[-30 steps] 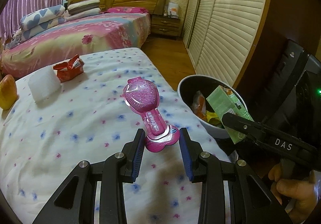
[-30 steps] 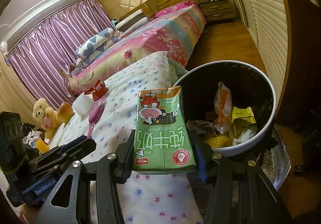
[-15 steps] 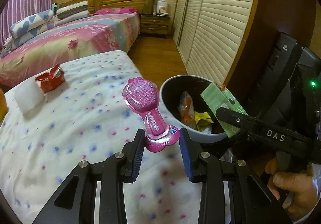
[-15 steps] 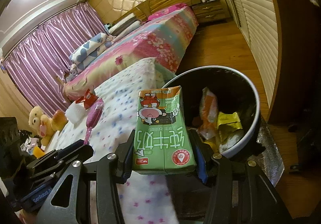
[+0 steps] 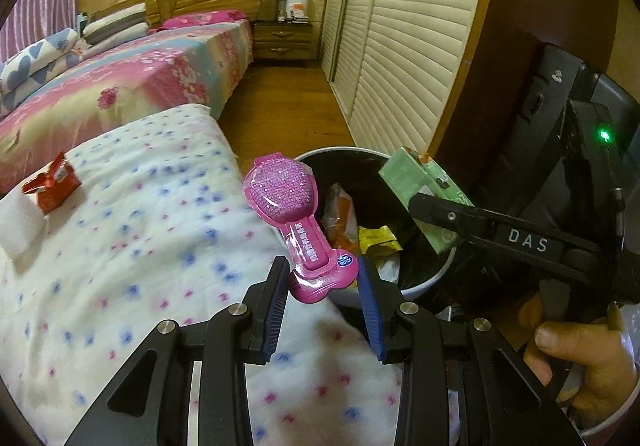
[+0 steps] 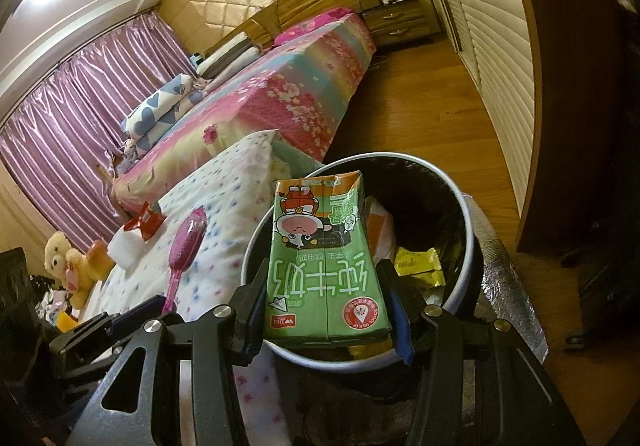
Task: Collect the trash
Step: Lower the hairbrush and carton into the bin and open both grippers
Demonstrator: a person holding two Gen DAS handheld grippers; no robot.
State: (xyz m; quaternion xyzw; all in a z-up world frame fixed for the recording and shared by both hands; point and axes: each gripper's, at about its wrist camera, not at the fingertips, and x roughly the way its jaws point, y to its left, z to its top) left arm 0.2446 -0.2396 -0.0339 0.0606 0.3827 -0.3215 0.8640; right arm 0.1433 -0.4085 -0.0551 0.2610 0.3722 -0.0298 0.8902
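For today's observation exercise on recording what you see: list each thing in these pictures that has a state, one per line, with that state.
left gripper: shut on the pink package, held above the bed edge.
right gripper: shut on the green milk carton.
pink package: gripped at its base, head pointing forward.
green milk carton: held over the bin, print upside down.
trash bin: open, partly filled with wrappers.
red wrapper: crumpled, lying on the bed.
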